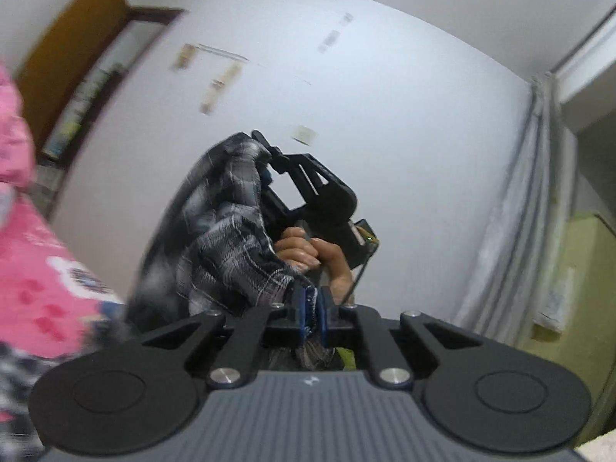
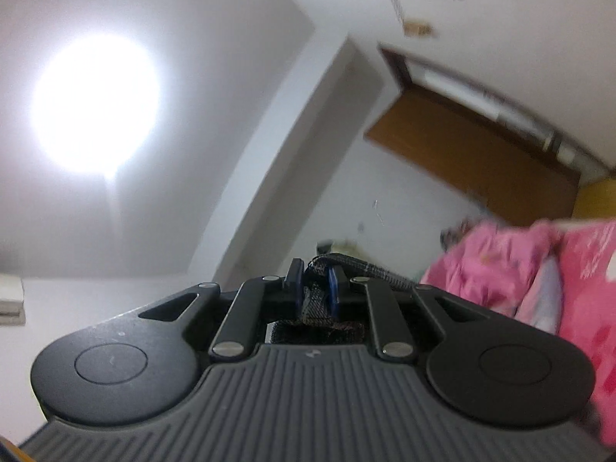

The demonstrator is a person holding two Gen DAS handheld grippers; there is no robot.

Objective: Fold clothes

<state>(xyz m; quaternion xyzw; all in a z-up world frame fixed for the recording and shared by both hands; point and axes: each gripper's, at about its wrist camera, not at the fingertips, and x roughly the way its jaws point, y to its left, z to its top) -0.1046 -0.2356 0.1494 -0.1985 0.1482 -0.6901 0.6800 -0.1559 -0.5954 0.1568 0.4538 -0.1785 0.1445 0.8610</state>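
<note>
A grey, black and white plaid garment (image 1: 219, 238) hangs in the air between the two grippers. My left gripper (image 1: 311, 308) is shut on a bunched edge of it, with the blue pads pressed on the cloth. In the left wrist view the right gripper (image 1: 265, 146) is raised ahead, held by a person's hand (image 1: 312, 254), and the garment drapes from its tips. In the right wrist view my right gripper (image 2: 316, 283) is shut on a fold of the same plaid garment (image 2: 346, 265) and points up toward the ceiling.
Pink patterned bedding (image 1: 34, 285) lies at the left, and the pink bedding (image 2: 539, 269) fills the right of the right wrist view. A white wall (image 1: 385, 115), a brown door (image 2: 473, 154), a pale curtain (image 1: 512, 231) and a bright ceiling lamp (image 2: 96, 104) surround the spot.
</note>
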